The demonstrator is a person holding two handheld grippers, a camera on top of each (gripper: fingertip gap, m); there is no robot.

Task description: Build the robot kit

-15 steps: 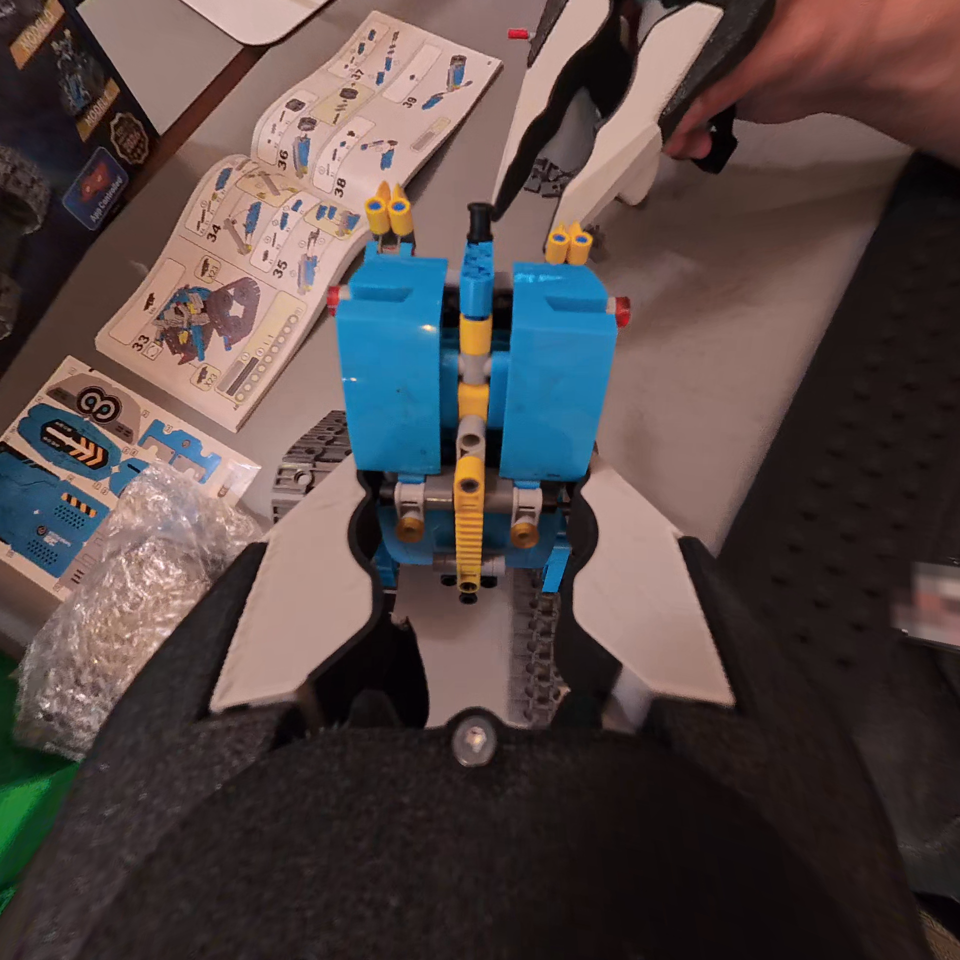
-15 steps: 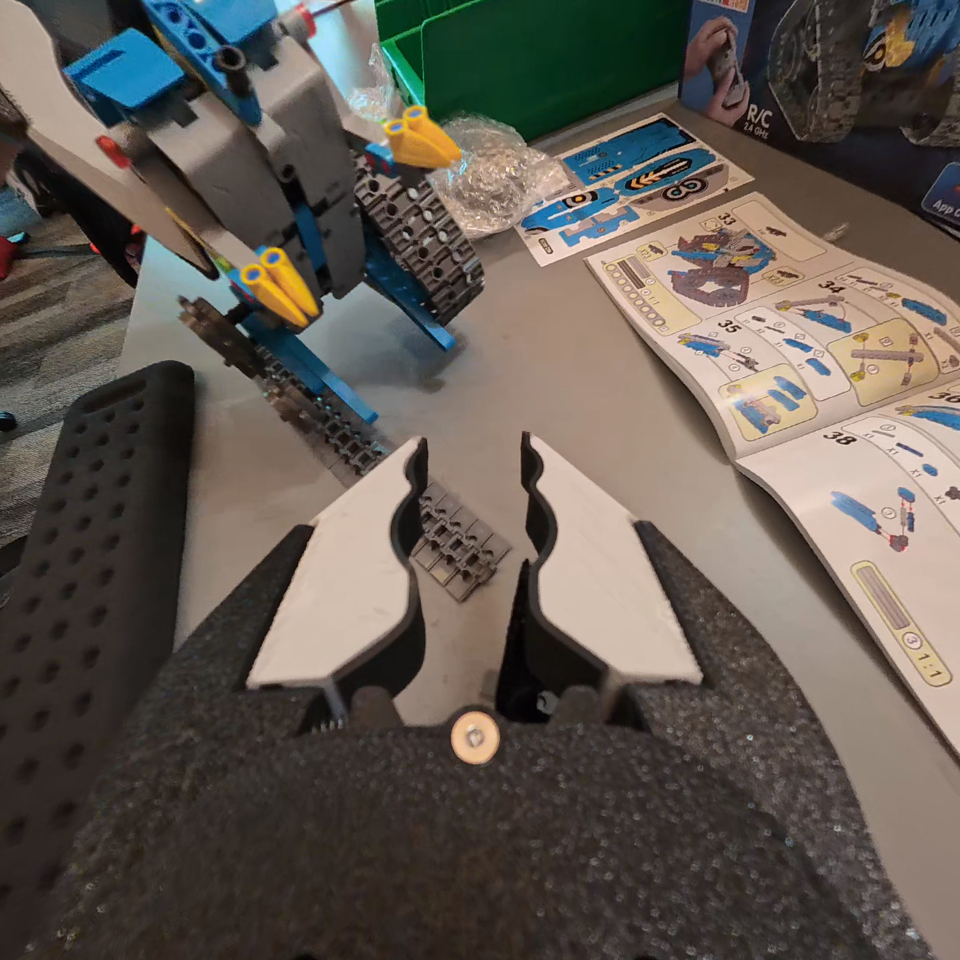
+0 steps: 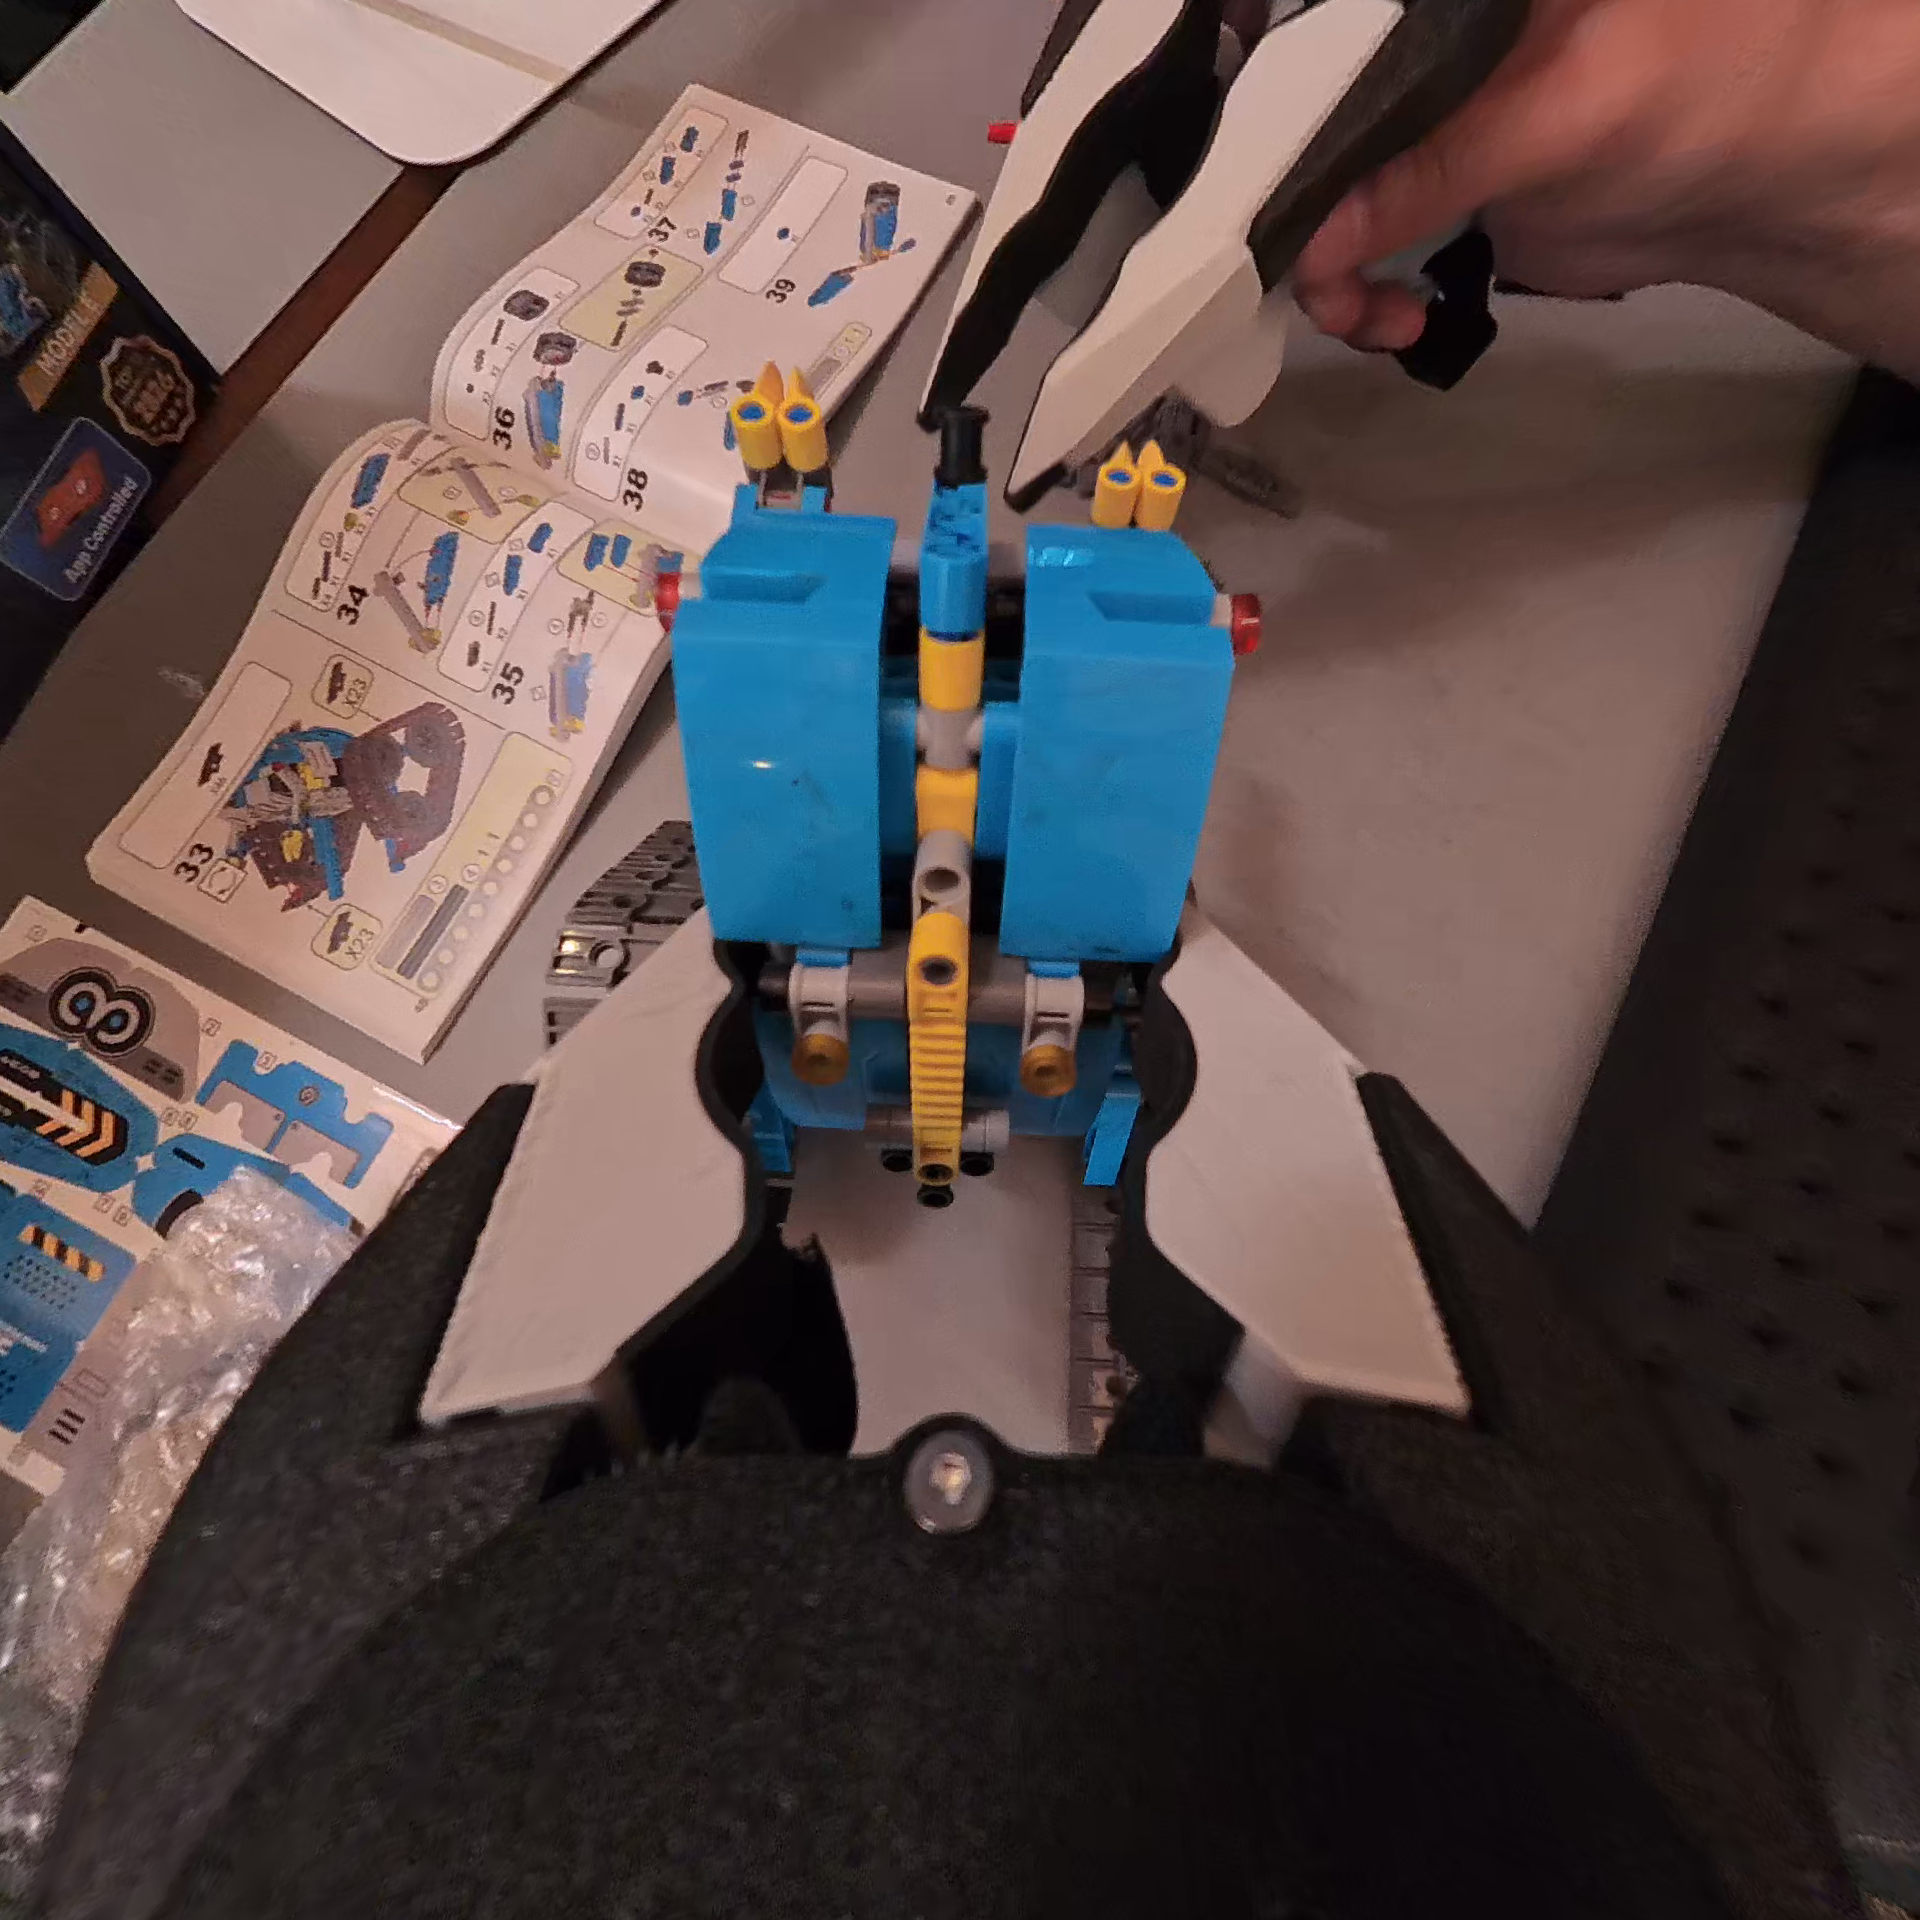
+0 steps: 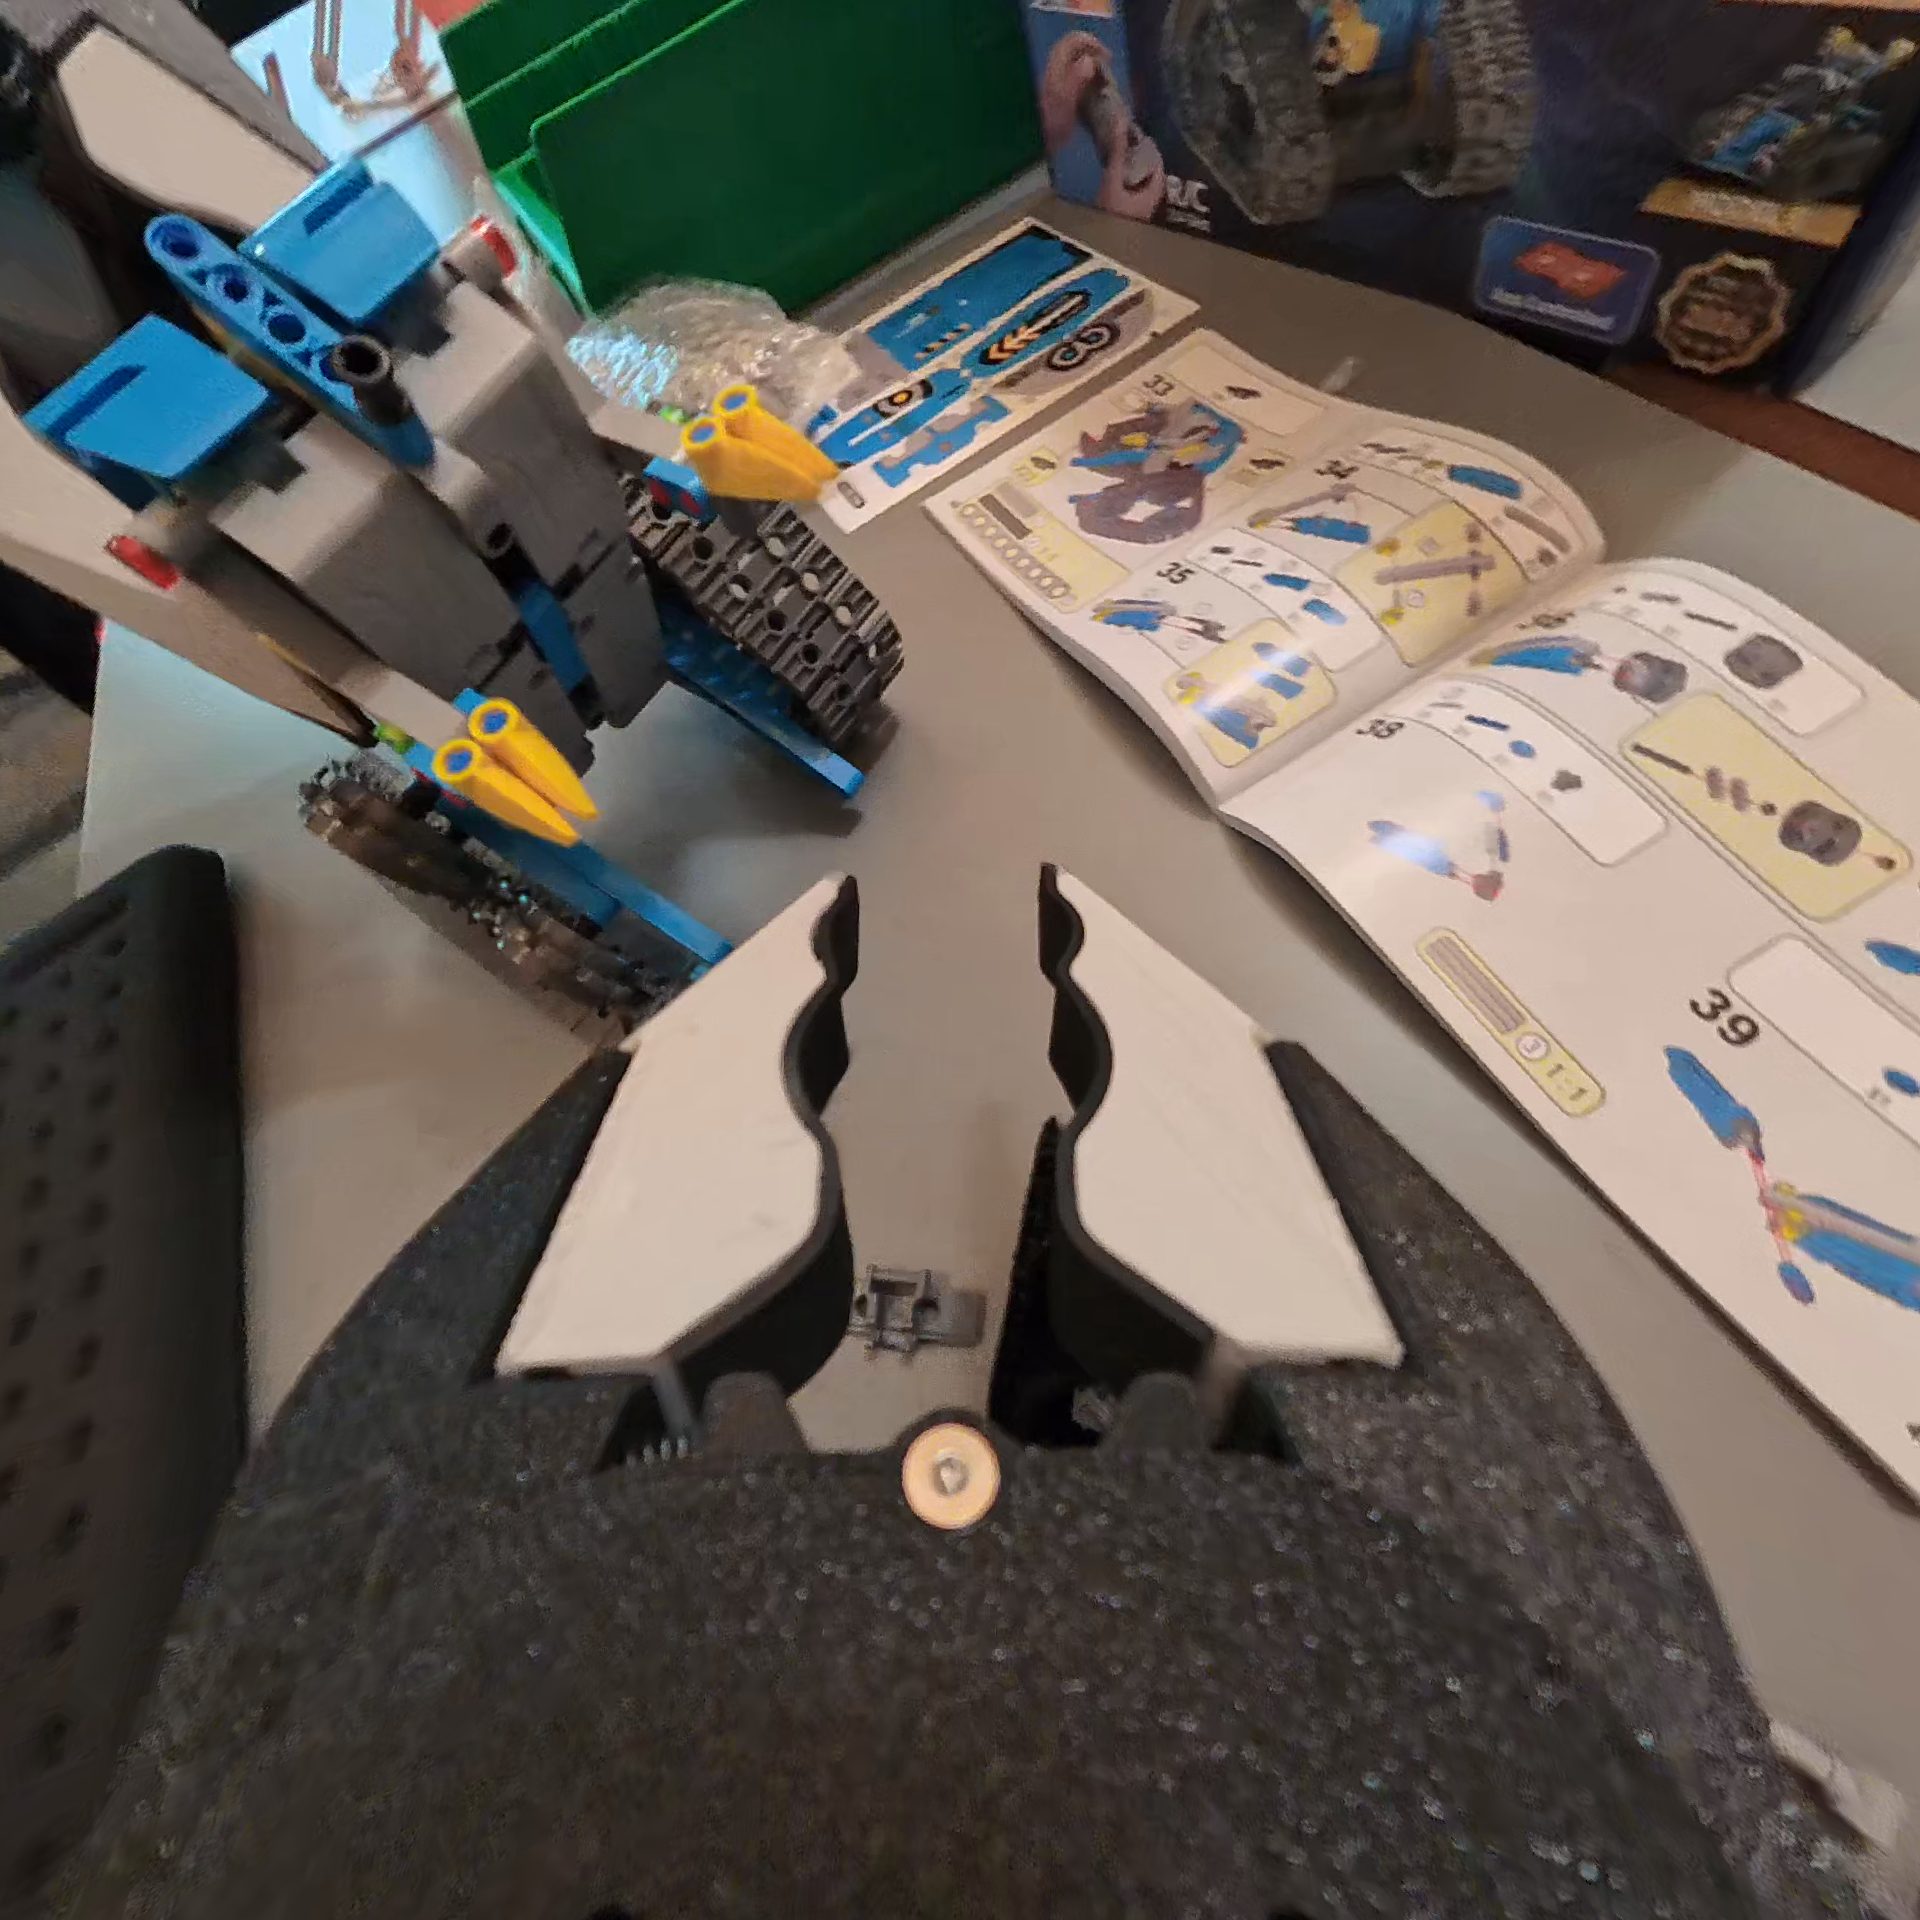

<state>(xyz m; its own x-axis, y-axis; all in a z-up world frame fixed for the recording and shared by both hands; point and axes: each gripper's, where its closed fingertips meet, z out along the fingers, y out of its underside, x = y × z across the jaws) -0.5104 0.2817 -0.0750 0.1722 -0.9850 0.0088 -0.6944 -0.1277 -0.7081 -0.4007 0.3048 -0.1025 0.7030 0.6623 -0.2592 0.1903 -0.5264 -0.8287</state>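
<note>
The left gripper clamps the blue toy vehicle; its long axis runs toward 12 o'clock. The right gripper, fingers narrowly parted and empty, hovers above the counter, with the vehicle at 10 o'clock.

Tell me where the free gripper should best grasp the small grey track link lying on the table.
Probably across the grey track link at its two long edges, coming straight down from above. It lies flat on the table, so nothing sticks up to pinch.
</note>
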